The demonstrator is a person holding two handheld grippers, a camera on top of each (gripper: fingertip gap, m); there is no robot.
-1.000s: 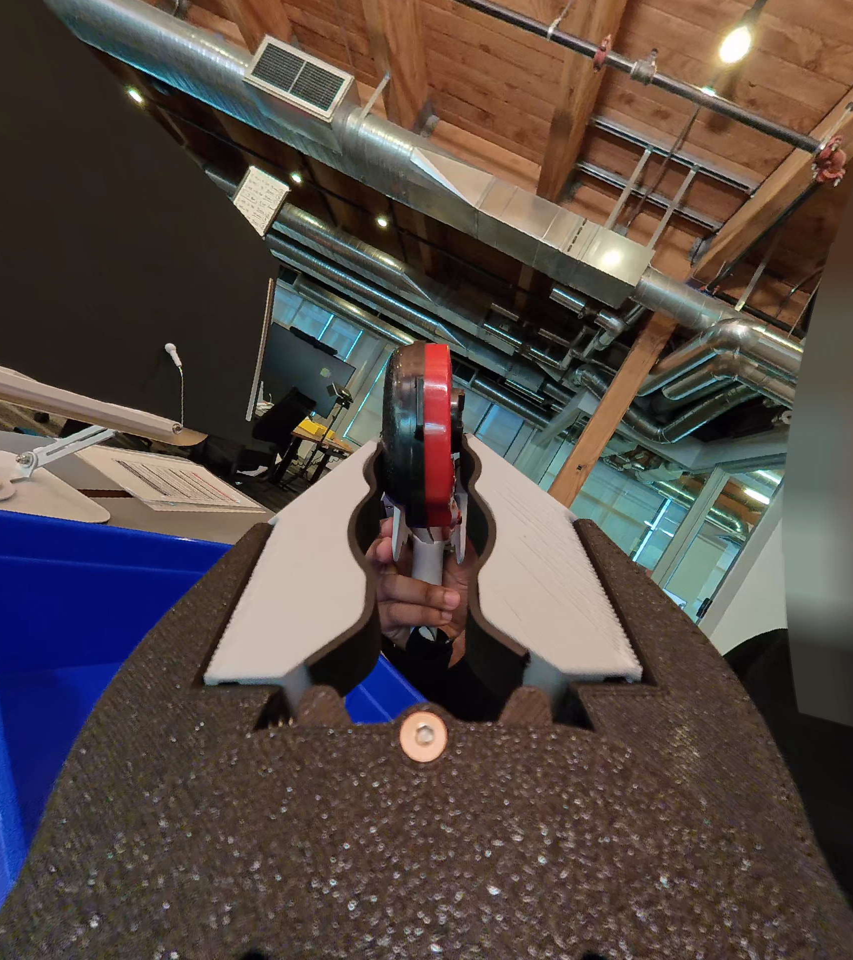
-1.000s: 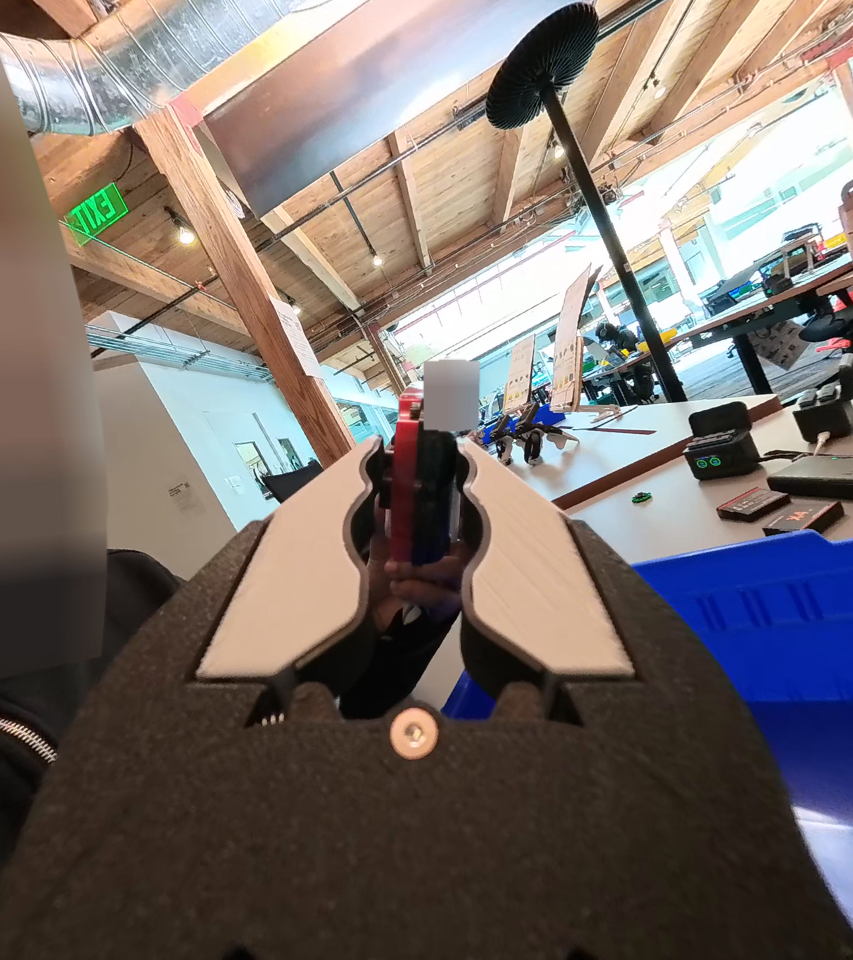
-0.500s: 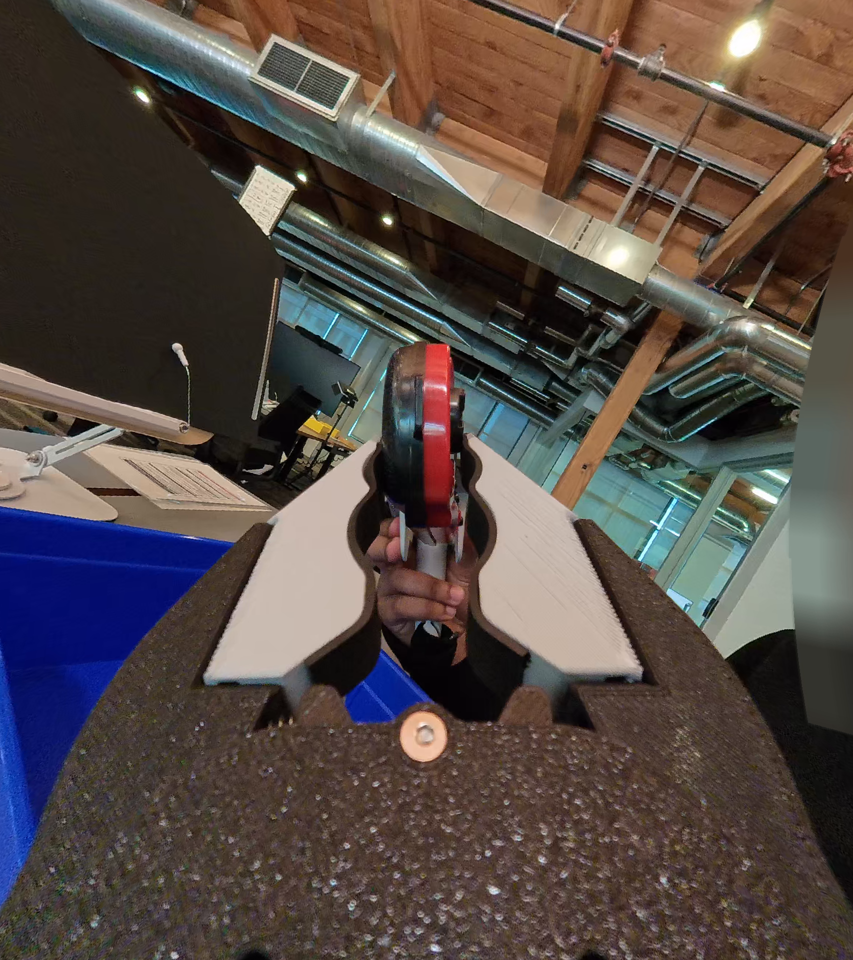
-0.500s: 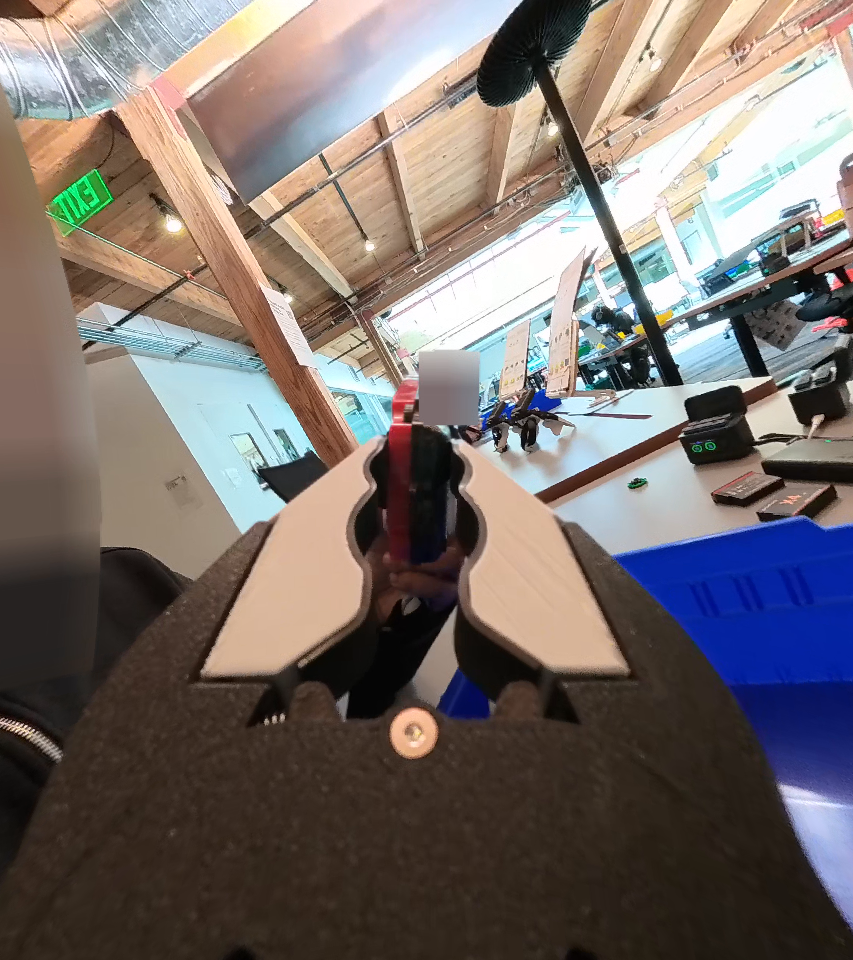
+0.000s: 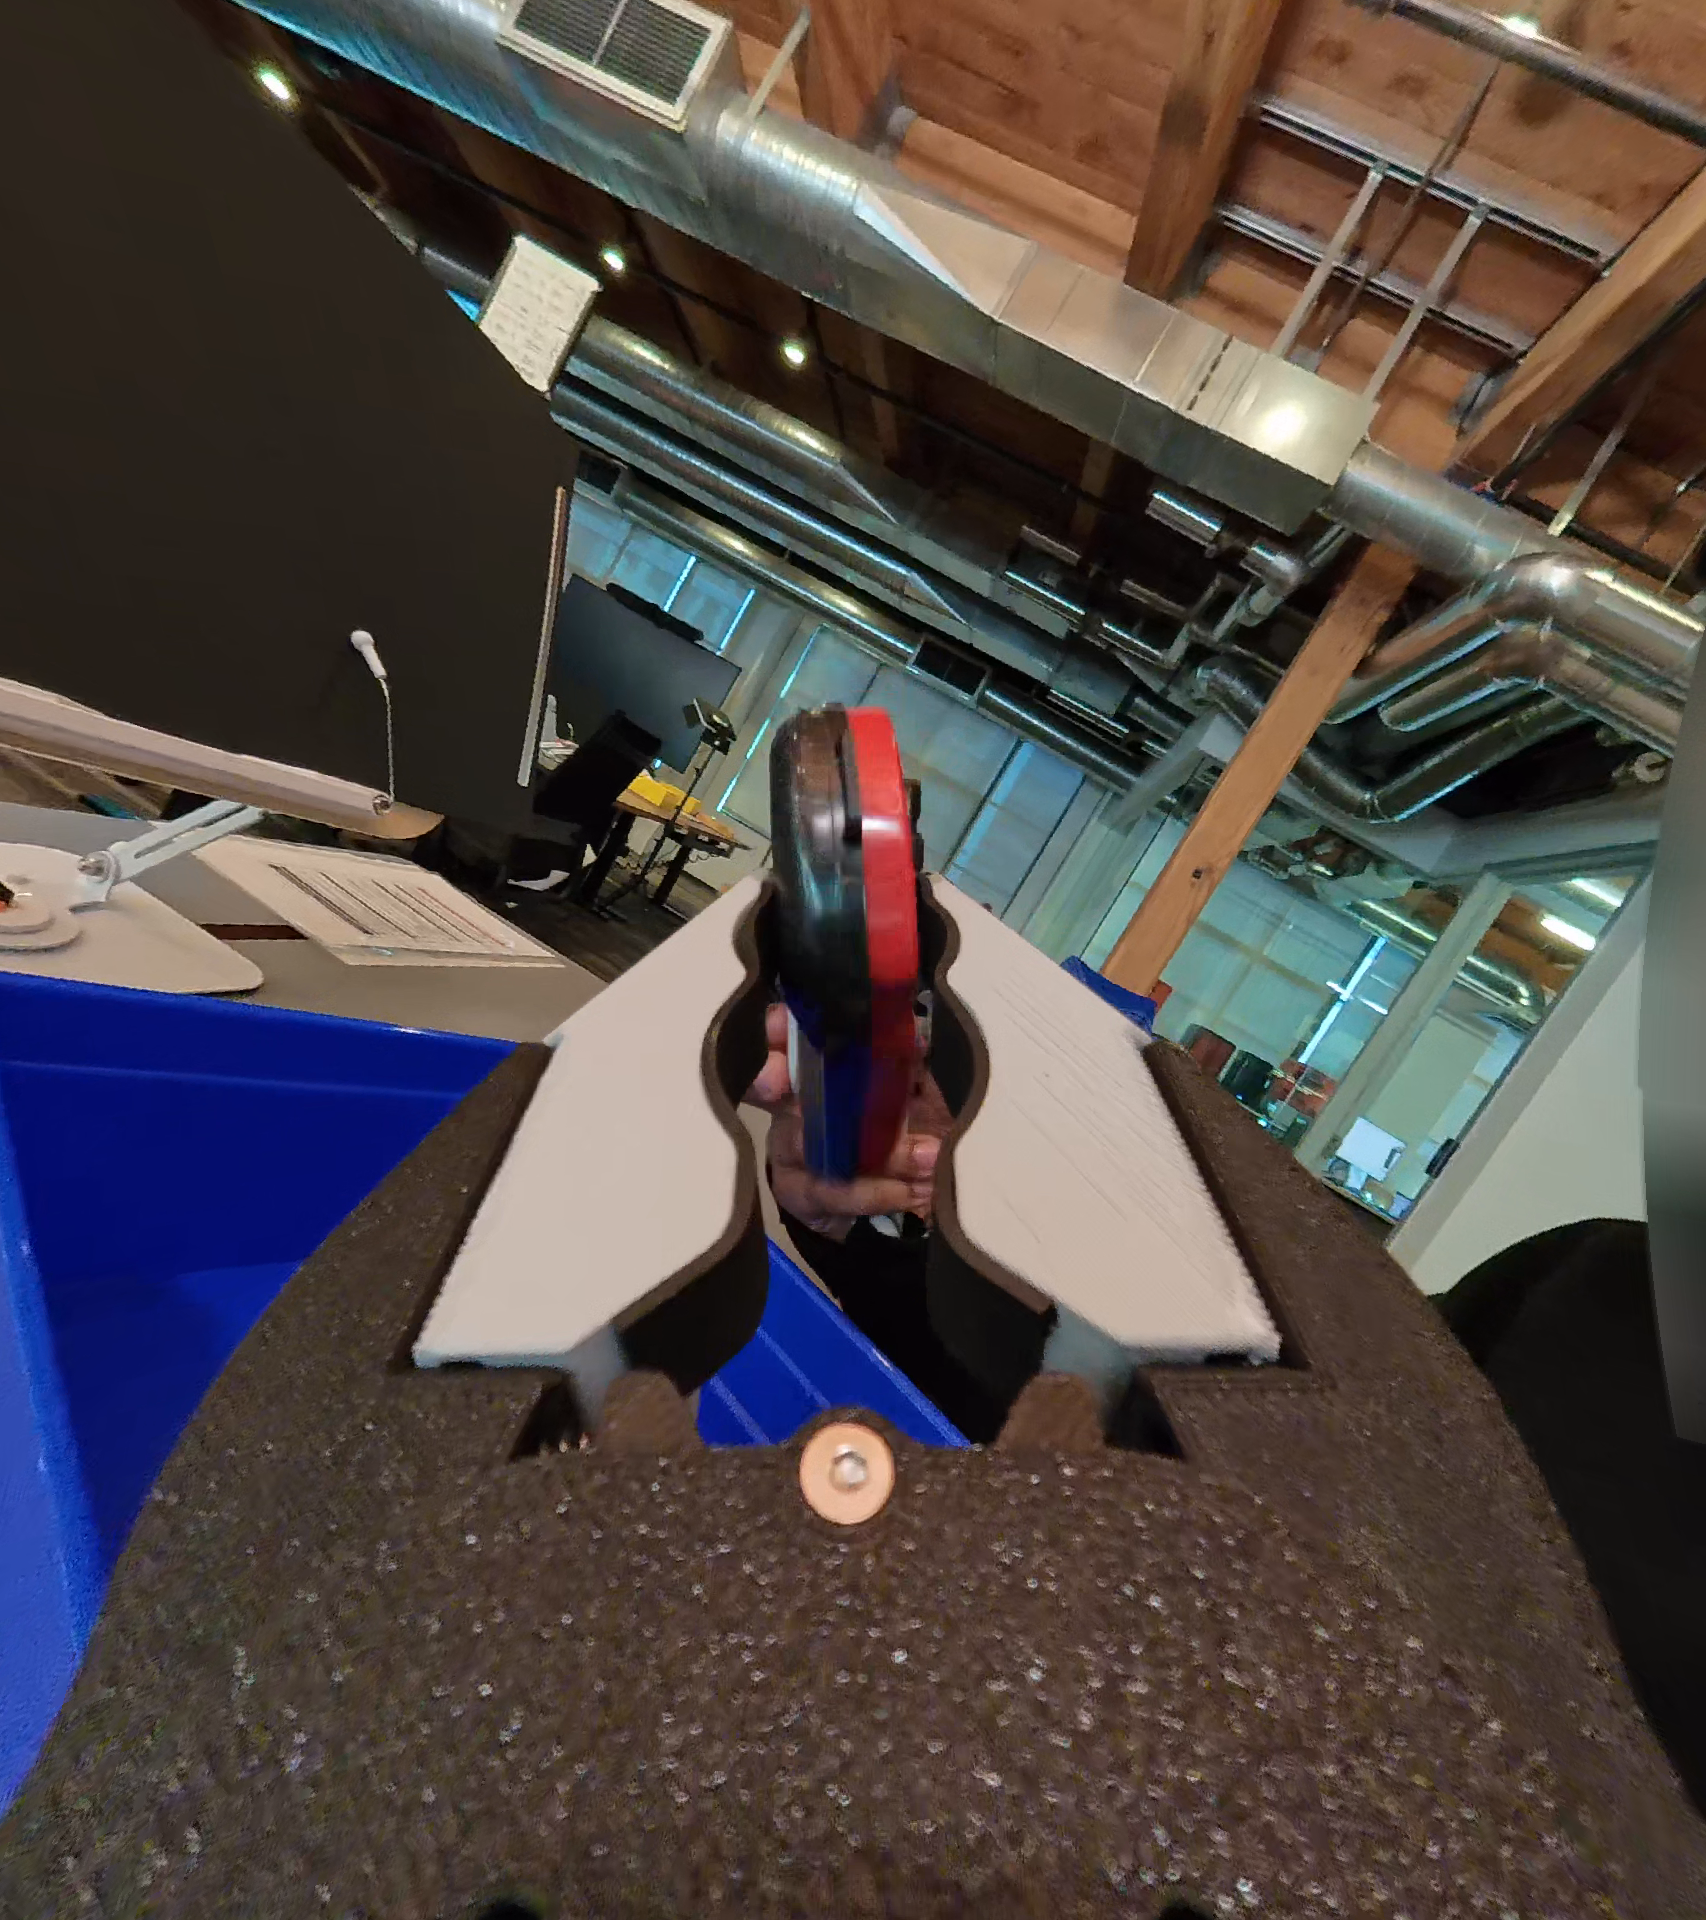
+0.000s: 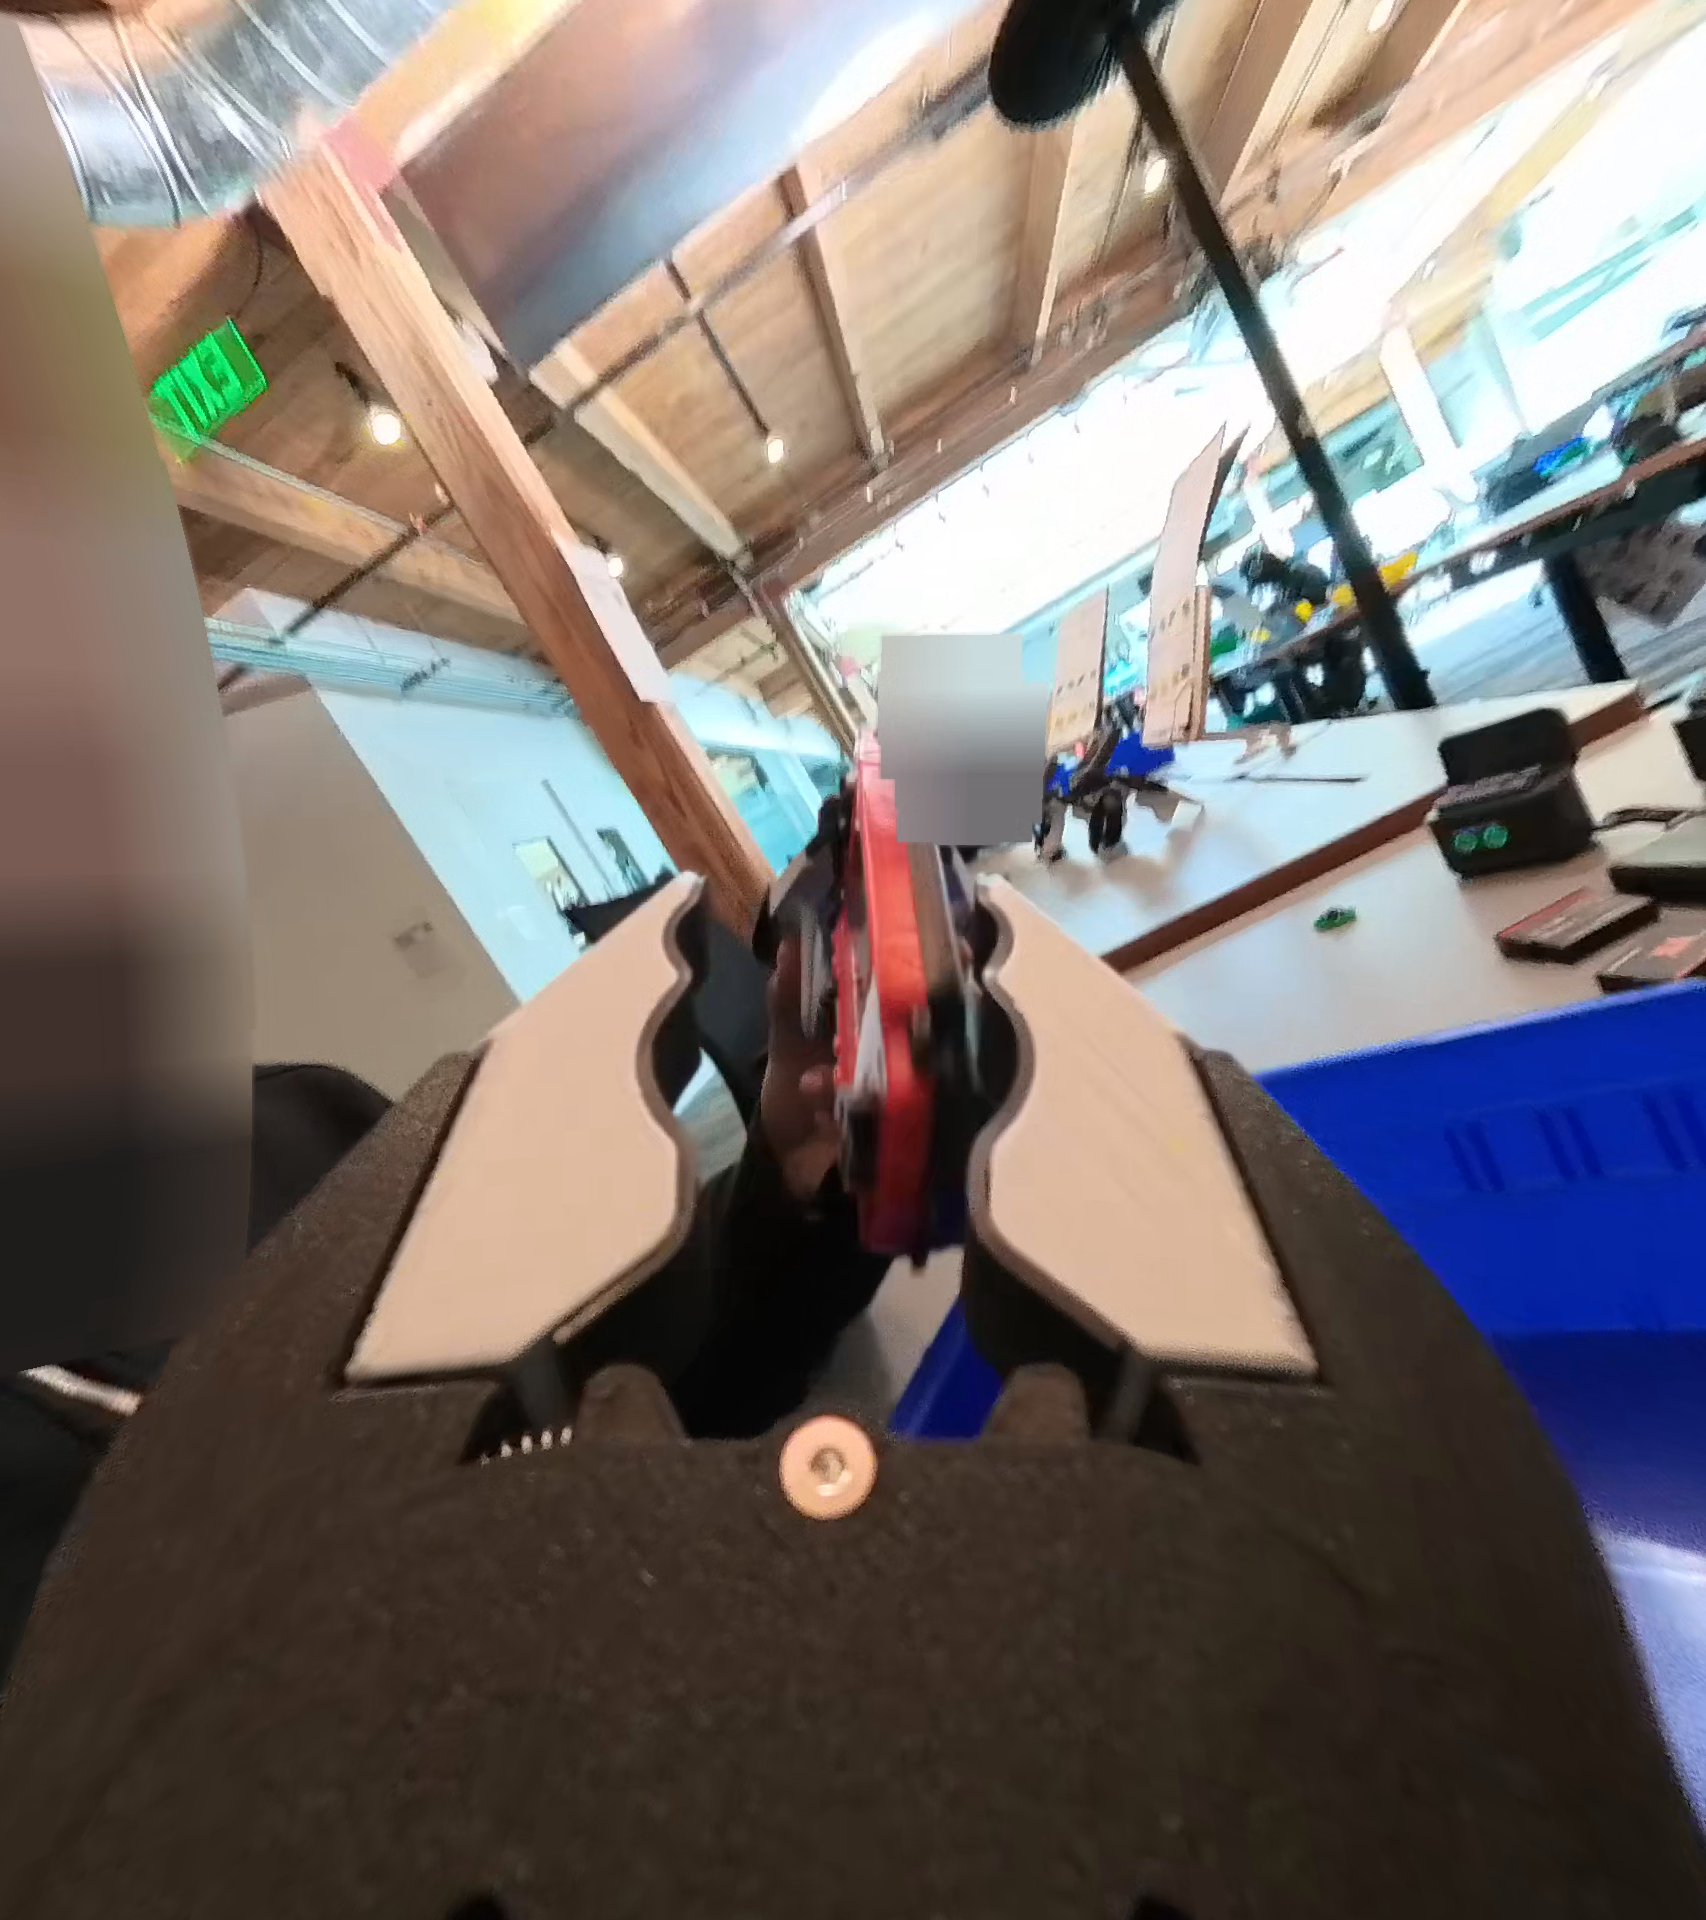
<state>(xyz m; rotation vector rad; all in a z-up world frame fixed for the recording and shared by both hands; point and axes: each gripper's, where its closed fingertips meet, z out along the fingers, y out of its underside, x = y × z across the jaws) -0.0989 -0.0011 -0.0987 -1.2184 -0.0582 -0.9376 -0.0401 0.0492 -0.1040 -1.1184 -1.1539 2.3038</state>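
A flat red, black and blue object (image 5: pixel 844 935) stands on edge between the white fingertips of my left gripper (image 5: pixel 841 920), which is shut on it and holds it up in the air. The same object (image 6: pixel 880 1039) shows in the right wrist view between the spread fingers of my right gripper (image 6: pixel 838 894), which is open. There is a clear gap on its left side, and its right side lies close to the right finger (image 6: pixel 1088 1143). A person's hand (image 6: pixel 797 1101) shows behind the object.
A blue plastic bin (image 5: pixel 153 1143) sits below the grippers, also in the right wrist view (image 6: pixel 1555 1195). The grey table (image 6: pixel 1348 956) carries black boxes (image 6: pixel 1503 800) and small flat cases. A white lamp arm (image 5: pixel 153 748) and a paper sheet (image 5: pixel 392 914) lie at the left. About 9 cm separates my left fingertips from my right.
My right gripper has opened and let go of the red, black and blue object, and its view has swung and blurred. My left gripper stays shut on the object, which has shifted a little.
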